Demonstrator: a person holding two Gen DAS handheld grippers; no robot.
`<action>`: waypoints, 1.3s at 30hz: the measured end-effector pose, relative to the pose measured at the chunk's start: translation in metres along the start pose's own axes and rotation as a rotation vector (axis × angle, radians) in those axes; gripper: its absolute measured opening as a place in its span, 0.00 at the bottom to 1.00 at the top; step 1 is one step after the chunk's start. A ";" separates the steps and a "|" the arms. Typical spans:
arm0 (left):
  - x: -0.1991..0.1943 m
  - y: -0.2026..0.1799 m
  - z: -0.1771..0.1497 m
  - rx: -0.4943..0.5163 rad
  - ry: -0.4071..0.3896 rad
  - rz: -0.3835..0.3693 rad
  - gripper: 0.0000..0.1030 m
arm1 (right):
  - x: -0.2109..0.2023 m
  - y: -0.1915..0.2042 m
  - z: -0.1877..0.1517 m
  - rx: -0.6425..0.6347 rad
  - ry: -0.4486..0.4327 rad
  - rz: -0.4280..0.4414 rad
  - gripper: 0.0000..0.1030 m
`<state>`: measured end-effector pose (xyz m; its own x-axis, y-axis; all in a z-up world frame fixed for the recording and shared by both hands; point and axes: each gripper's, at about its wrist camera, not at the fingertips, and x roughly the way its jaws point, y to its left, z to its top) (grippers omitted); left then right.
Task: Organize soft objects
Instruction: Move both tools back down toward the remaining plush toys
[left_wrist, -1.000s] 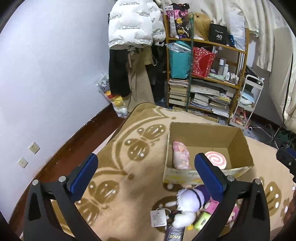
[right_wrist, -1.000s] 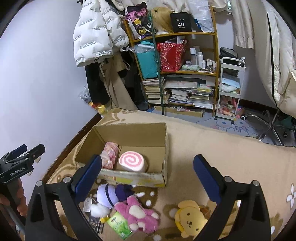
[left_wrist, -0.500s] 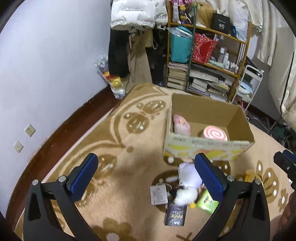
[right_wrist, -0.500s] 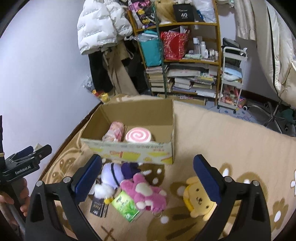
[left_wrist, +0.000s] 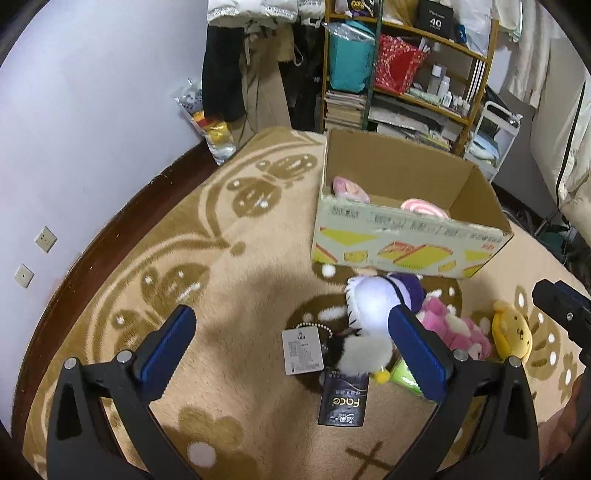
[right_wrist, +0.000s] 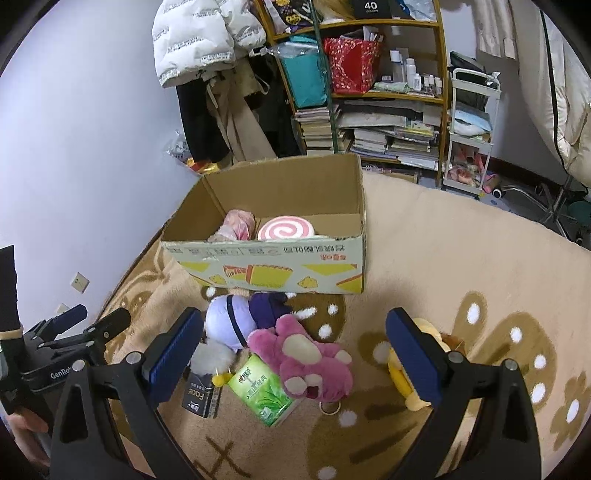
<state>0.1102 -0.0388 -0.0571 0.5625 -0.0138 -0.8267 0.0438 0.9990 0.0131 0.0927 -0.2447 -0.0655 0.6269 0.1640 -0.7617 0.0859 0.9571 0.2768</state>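
An open cardboard box (left_wrist: 406, 251) (right_wrist: 266, 269) stands on the rug and holds a pink swirl cushion (right_wrist: 285, 232) and a pink soft toy (right_wrist: 236, 229). In front of it lie a white-and-purple plush (left_wrist: 373, 306) (right_wrist: 231, 326), a pink bear (right_wrist: 306, 358) (left_wrist: 450, 328) and a yellow plush (left_wrist: 511, 332) (right_wrist: 410, 373). My left gripper (left_wrist: 291, 350) is open and empty above the rug, left of the white plush. My right gripper (right_wrist: 293, 354) is open and empty, hovering over the pink bear.
A green tissue pack (right_wrist: 262, 391), a dark "Face" packet (left_wrist: 343, 400) (right_wrist: 199, 397) and a white tag (left_wrist: 301, 350) lie among the toys. A crowded shelf (right_wrist: 369, 92), hanging coats (right_wrist: 207, 48) and a white cart (right_wrist: 469, 129) stand behind the box. The wall is at the left.
Both grippers have lowered and tilted down toward the toys in front of the box. The toys now sit higher and larger in both views. Both stay open.
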 end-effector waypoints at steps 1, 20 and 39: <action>0.003 0.000 -0.002 0.001 0.008 -0.003 1.00 | 0.003 0.000 -0.001 0.002 0.006 -0.001 1.00; 0.049 -0.020 -0.022 0.093 0.071 -0.049 1.00 | 0.046 -0.011 -0.005 -0.009 0.064 0.001 1.00; 0.080 -0.032 -0.028 0.146 0.078 -0.043 1.00 | 0.087 -0.026 -0.009 -0.003 0.160 -0.021 1.00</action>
<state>0.1307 -0.0710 -0.1400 0.4921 -0.0473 -0.8692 0.1891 0.9805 0.0537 0.1385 -0.2534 -0.1441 0.4938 0.1800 -0.8507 0.0948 0.9614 0.2585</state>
